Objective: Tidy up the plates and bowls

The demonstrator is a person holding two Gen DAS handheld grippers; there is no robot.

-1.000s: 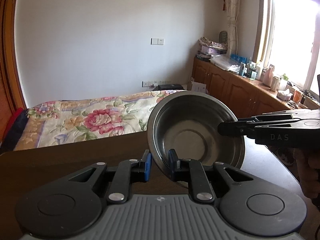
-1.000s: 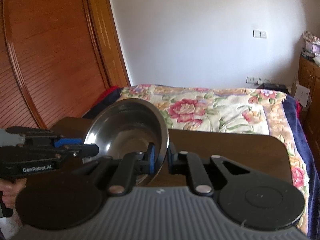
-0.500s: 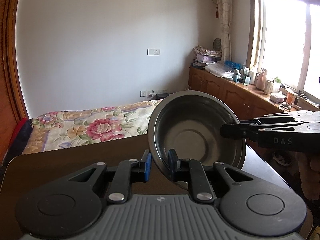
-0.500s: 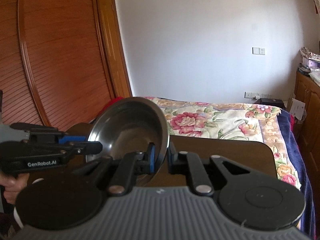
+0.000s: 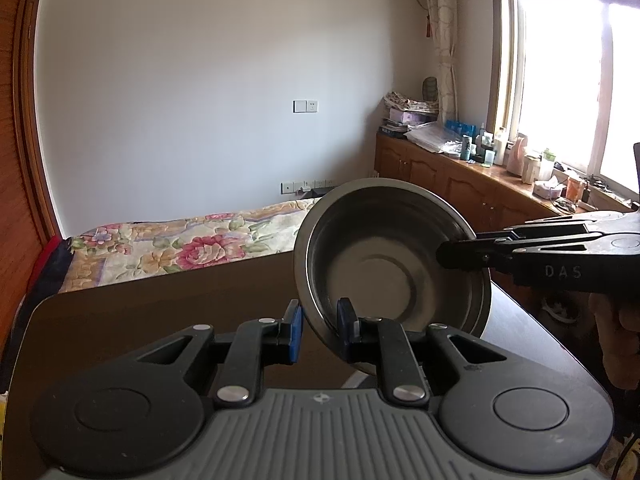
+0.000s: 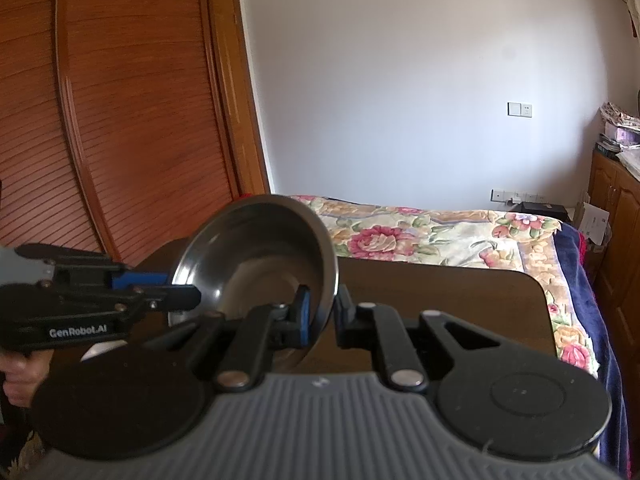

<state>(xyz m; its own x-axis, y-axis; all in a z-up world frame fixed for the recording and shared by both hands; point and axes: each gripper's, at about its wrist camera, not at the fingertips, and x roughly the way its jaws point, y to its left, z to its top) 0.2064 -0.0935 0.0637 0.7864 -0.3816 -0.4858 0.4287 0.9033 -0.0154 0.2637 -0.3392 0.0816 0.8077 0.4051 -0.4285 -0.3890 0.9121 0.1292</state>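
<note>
White walls close off a bedroom where a bed [image 5: 168, 248] with a floral cover lies beyond a dark brown worktop [image 5: 160, 320]. Reddish wooden louvred doors [image 6: 120, 120] fill the left of the right wrist view, and a low wooden cabinet [image 5: 460, 188] crowded with bottles and boxes runs under a bright window [image 5: 568, 80] in the left wrist view.

A stainless steel bowl [image 5: 384, 268] hangs above the worktop, tilted so its hollow faces the cameras, held on two sides. The left gripper [image 5: 319, 330] has its jaws closed on the bowl's near rim, the blue pad outside the wall and the other finger inside. The right gripper [image 6: 322, 314] clamps the opposite part of the rim in the same way, its jaws closed on the thin metal edge.

Each tool shows in the other's camera: the right one comes in from the right edge of the left wrist view, lettered DAS, with part of a hand [image 5: 616, 340] below it; the left one comes in from the left of the right wrist view, marked GenRobot.AI, with fingers [image 6: 18, 376] wrapped round its handle.

A pale rounded shape shows just beneath the bowl on the worktop, too hidden to identify.
</note>
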